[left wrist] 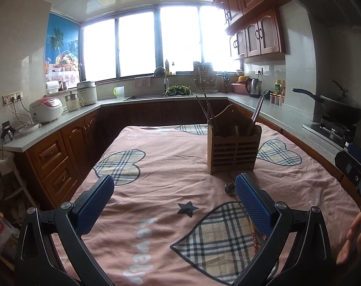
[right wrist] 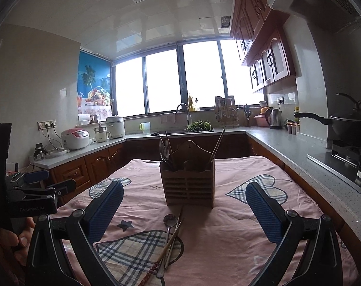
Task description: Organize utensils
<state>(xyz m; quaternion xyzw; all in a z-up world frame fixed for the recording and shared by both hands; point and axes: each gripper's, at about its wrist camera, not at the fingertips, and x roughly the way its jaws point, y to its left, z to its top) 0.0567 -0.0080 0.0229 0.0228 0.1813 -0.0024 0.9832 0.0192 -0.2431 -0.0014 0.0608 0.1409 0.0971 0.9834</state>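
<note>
A slatted wooden utensil holder (right wrist: 188, 186) stands upright on the pink tablecloth (right wrist: 228, 238), with forks (right wrist: 164, 152) in its left side and chopsticks (right wrist: 217, 145) leaning at its right. On the cloth in front of it lie a metal spoon (right wrist: 169, 220) and loose chopsticks (right wrist: 173, 238), crossing each other. My right gripper (right wrist: 184, 186) hovers open above them, holding nothing. My left gripper (left wrist: 174, 178) is open too, left of the holder (left wrist: 234, 150); its right finger hides most of the spoon (left wrist: 230, 188). Each gripper shows at the edge of the other's view.
Grey counters with wooden cabinets run around the table on three sides. A rice cooker (left wrist: 45, 109) sits at the left, a sink (right wrist: 180, 132) under the window, a kettle (left wrist: 253, 87) and a wok (right wrist: 349, 128) on a stove at the right. A hand (left wrist: 352, 238) shows at the right edge.
</note>
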